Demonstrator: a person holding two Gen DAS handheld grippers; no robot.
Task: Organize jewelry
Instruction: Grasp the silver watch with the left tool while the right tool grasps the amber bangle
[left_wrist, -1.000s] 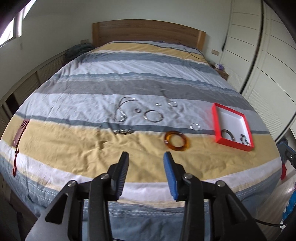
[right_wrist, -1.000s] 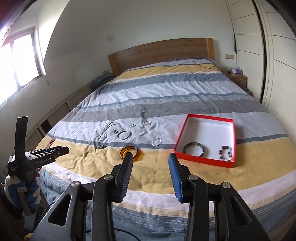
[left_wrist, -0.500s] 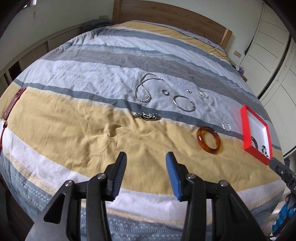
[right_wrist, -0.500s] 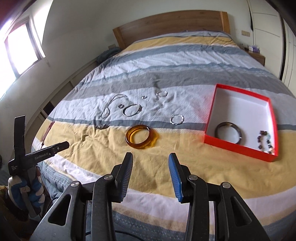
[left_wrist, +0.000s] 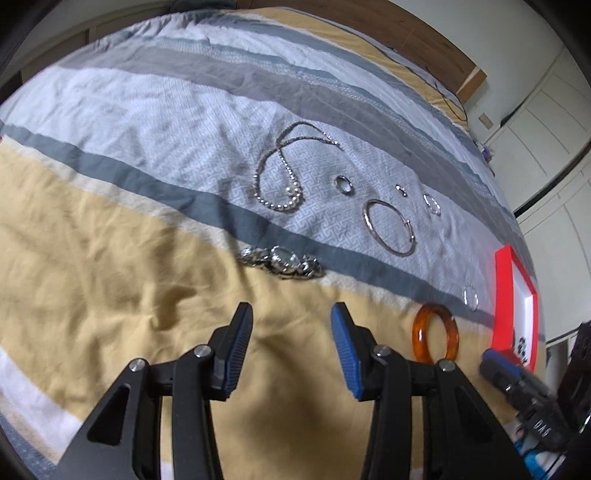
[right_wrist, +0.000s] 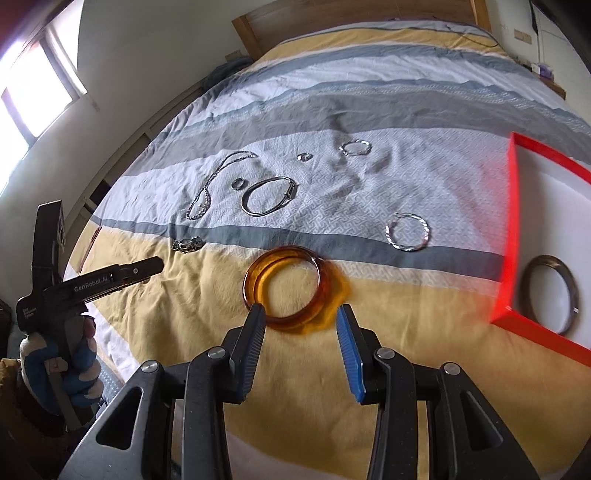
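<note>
On a striped bedspread (right_wrist: 369, 92) strewn with jewelry, two hand-held grippers hang above the near yellow band. From the left of the right wrist view: a gloved hand (right_wrist: 62, 365) at eight o'clock holds the left gripper (left_wrist: 291, 350), whose side reads "GenRobot.AI"; smaller print on its handle is too fine to read. Its jaws stand spread with nothing between them, and in its own view a metal watch (left_wrist: 282, 262) lies just beyond the tips at twelve o'clock. Farther up lie a beaded necklace (right_wrist: 210, 188), a small ring (right_wrist: 239, 183), a silver bangle (right_wrist: 267, 195), a tiny ring (right_wrist: 305, 157) and a thin ring (right_wrist: 355, 147). At centre, the right gripper (right_wrist: 301, 347) is spread and empty, and the amber bangle (right_wrist: 284, 288) lies on the yellow stripe right at its tips, its near rim between them — apparently not yet pinched. A twisted silver hoop (right_wrist: 408, 232) sits at two o'clock of the bangle. At far right, three o'clock, the red tray (right_wrist: 511, 206) already holds a dark bangle (right_wrist: 550, 291); the left view also shows a beaded bracelet (left_wrist: 522, 345) in it. The step in hand appears to be the pick-up of the amber bangle — next, the jaws likely need to straddle its rim, close, lift and carry it right to the tray.
</note>
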